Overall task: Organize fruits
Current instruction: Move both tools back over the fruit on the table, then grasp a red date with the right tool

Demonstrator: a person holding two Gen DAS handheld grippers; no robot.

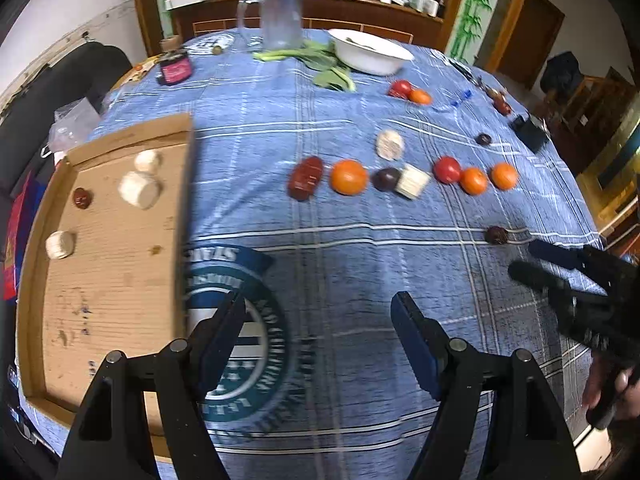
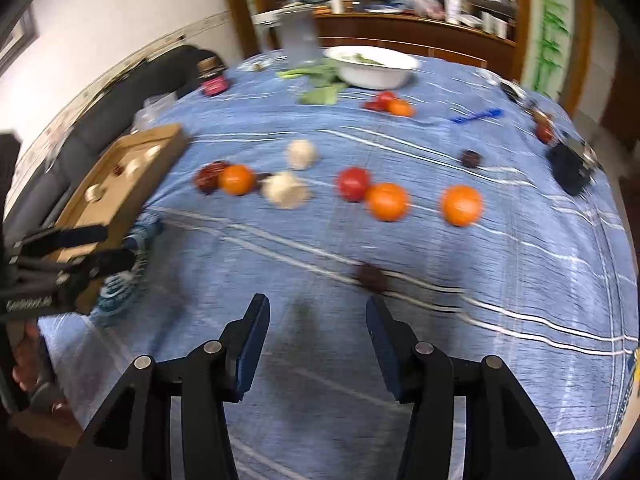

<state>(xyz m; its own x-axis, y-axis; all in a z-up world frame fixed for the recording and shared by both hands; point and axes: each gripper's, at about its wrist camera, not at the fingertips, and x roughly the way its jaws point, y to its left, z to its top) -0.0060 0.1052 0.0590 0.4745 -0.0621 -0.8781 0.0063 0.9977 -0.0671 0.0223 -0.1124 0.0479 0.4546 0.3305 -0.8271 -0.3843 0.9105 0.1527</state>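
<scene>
hovering over the blue cloth [image 1: 320, 128], i see my left gripper [image 1: 320, 340] and right gripper [image 2: 318, 340] both parted and empty, oranges [image 2: 461, 205] ahead, box [image 1: 120, 280] left.

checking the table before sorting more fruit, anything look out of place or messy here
Yes. Leafy greens lie loose on the tablecloth beside the white bowl, not in it. Fruits are scattered across the cloth, and one small dark fruit sits apart, nearer the table's edge. The cardboard tray shows stains. Nothing looks spilled or broken.
</scene>
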